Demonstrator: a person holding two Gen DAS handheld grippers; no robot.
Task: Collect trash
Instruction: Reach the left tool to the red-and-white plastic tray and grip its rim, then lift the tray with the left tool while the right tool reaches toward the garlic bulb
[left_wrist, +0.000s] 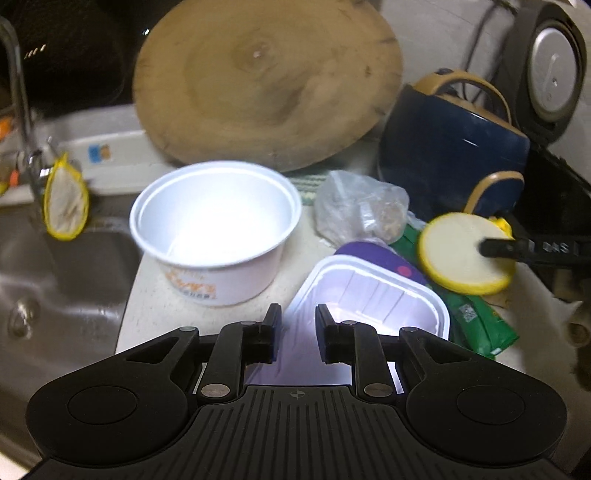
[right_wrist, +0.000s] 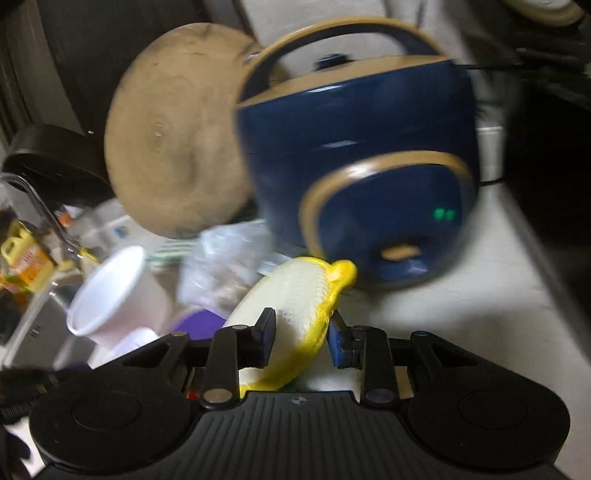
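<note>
Left tool (left_wrist: 295, 334): jaws part-open over rectangular white plastic tray (left_wrist: 373, 299), empty, gripping nothing. Right tool (right_wrist: 301, 341): clamped on round yellow-rimmed mesh scrubber (right_wrist: 295, 306). Adjacent on desk (left_wrist: 147, 306): empty white paper bowl (left_wrist: 218, 221), crumpled clear bag (left_wrist: 360, 208), green wrapper (left_wrist: 476, 317). Behind: wooden board (left_wrist: 266, 81), blue cooker (left_wrist: 450, 147).
</note>
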